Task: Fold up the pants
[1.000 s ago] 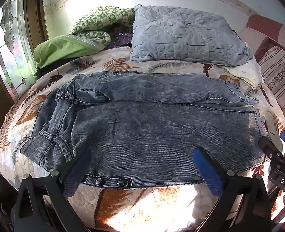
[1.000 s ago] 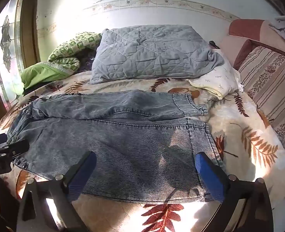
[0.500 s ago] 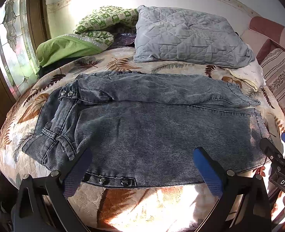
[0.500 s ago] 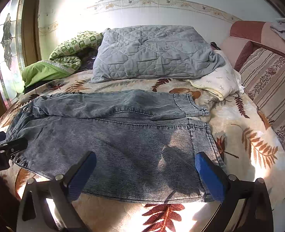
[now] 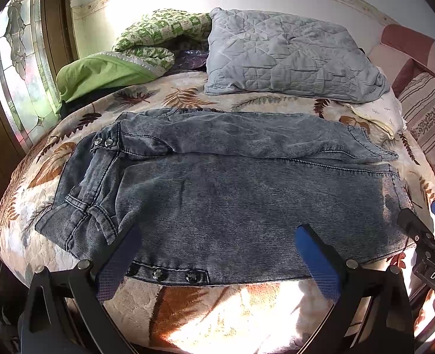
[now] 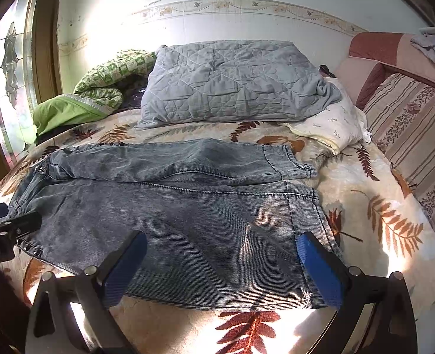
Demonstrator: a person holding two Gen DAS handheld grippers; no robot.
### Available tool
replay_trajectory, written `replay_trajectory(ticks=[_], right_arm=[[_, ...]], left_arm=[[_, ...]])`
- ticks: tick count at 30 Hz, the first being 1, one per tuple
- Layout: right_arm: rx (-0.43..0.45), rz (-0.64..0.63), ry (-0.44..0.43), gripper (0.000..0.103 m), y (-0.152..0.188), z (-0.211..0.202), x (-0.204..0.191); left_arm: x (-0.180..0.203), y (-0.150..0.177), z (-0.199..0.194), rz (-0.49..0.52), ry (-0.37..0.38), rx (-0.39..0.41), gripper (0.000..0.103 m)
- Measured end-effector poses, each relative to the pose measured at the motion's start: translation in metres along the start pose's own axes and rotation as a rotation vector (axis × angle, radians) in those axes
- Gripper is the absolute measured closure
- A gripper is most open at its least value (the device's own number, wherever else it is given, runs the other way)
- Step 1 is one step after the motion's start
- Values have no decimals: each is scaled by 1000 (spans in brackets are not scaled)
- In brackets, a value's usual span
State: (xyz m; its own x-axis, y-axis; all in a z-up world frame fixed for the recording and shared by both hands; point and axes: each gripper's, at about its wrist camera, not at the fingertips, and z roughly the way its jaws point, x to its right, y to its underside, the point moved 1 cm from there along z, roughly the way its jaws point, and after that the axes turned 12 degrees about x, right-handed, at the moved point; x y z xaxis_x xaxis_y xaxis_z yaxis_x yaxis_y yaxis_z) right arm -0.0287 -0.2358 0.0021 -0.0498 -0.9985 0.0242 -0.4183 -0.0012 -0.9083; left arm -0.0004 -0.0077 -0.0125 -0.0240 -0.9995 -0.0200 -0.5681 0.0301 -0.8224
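Pants (image 5: 232, 194) lie flat on the bed (image 5: 205, 303), below the grey pillow (image 5: 288, 62). Both my fingers, left (image 5: 217, 259) and right (image 6: 222, 265), have edged closer, spread open, empty: grasp pending.

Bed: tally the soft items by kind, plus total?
Pants: 1
Grey quilted pillow: 1
White pillow: 1
Green blanket: 1
Leaf-print bedspread: 1
Total: 5
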Motion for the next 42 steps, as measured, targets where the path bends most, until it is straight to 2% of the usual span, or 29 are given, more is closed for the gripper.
replay_trajectory(ticks=[42], right_arm=[[0,0,1,0,-1,0,-1]], left_arm=[[0,0,-1,-4,-3,-6,0]])
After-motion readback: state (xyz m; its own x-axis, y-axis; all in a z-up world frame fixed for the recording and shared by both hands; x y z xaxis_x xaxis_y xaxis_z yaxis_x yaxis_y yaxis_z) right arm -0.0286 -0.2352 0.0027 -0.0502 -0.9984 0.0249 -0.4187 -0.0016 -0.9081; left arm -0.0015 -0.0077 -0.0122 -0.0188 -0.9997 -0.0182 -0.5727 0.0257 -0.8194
